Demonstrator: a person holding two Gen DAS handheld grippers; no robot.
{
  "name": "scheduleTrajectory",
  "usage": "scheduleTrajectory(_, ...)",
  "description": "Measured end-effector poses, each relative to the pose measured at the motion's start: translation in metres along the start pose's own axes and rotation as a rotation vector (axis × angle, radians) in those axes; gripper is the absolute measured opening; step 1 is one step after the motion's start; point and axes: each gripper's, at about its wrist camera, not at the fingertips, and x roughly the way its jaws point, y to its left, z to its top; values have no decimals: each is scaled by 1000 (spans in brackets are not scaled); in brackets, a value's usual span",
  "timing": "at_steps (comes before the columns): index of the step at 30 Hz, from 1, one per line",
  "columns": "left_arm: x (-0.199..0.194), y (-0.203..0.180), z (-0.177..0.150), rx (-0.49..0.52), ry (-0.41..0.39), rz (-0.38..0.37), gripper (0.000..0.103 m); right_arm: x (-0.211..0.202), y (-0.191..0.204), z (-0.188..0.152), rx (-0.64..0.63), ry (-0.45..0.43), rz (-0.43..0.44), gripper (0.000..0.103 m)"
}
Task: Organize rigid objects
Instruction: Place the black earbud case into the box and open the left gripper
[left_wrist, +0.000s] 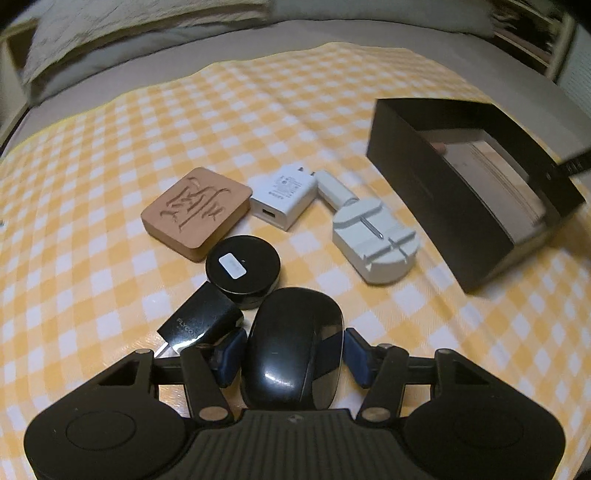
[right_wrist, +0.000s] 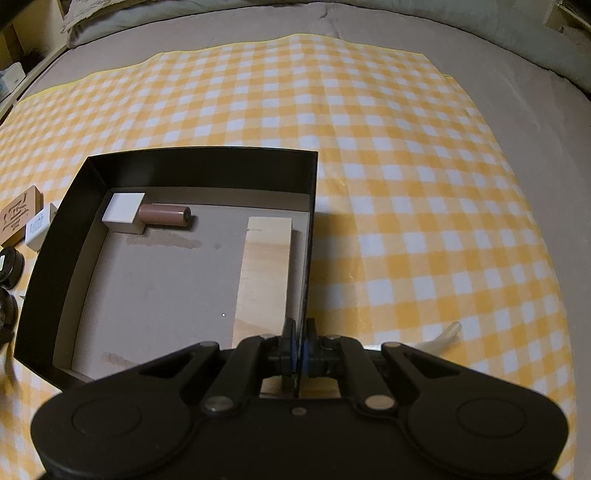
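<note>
My left gripper (left_wrist: 291, 350) stands open around a glossy black computer mouse (left_wrist: 293, 343) on the checked cloth; its blue pads (left_wrist: 231, 354) flank the mouse without clearly pressing it. Beyond lie a black wedge (left_wrist: 199, 321), a round black tin (left_wrist: 242, 267), a carved terracotta block (left_wrist: 195, 210), a white charger (left_wrist: 284, 195) and a white watch tool (left_wrist: 373, 236). My right gripper (right_wrist: 300, 350) is shut on the right wall of the black box (right_wrist: 312, 236). Inside lie a wooden plank (right_wrist: 264, 273), a white cube (right_wrist: 123, 210) and a brown cylinder (right_wrist: 166, 216).
The yellow-and-white checked cloth (right_wrist: 424, 184) covers a grey bed (left_wrist: 258, 40) with pillows at the far side. A pale translucent piece (right_wrist: 443, 332) lies on the cloth right of my right gripper. The box also shows at the right of the left wrist view (left_wrist: 436, 192).
</note>
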Motion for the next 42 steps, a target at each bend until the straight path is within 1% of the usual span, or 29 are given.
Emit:
scheduleTrajectory(2,2,-1,4,-36,12,7,57,0,0,0,3,3,2,4)
scheduleTrajectory(5,1,-7,7,-52,30,33,57,1,0,1,11,10,4,4)
scheduleTrajectory(7,-1,-8,8,-94,30,24,56,1,0,2,12,12,4,4)
scheduleTrajectory(10,-11,-10,13,-159,-7,-6,56,1,0,2,10,11,4,4)
scheduleTrajectory(13,-27,-16,22,-217,-68,-40,55,1,0,2,12,12,3,4)
scheduleTrajectory(15,-39,-21,31,-255,-112,-80,51,2,0,2,15,14,2,4)
scheduleTrajectory(16,-44,-24,34,-264,-129,-95,47,2,0,2,15,15,2,4)
scheduleTrajectory(18,-53,-32,44,-276,-165,-129,45,2,0,2,14,14,3,4)
scheduleTrajectory(21,-58,-45,56,-294,-186,-190,44,1,0,2,13,14,3,4)
scheduleTrajectory(22,-58,-50,60,-296,-190,-200,43,1,0,2,12,13,3,4)
scheduleTrajectory(25,-56,-66,76,-287,-210,-207,43,1,0,2,12,14,3,4)
scheduleTrajectory(30,-53,-84,92,-299,-234,-255,43,1,0,2,14,15,11,5)
scheduleTrajectory(34,-38,-98,104,-298,-217,-292,43,-1,0,1,10,17,19,5)
scheduleTrajectory(37,-20,-110,115,-292,-193,-301,43,-2,0,-1,7,18,25,6)
scheduleTrajectory(39,-5,-115,122,-315,-190,-303,43,-2,0,-1,8,18,26,6)
scheduleTrajectory(42,15,-113,127,-401,-191,-307,43,-2,0,-1,9,18,27,6)
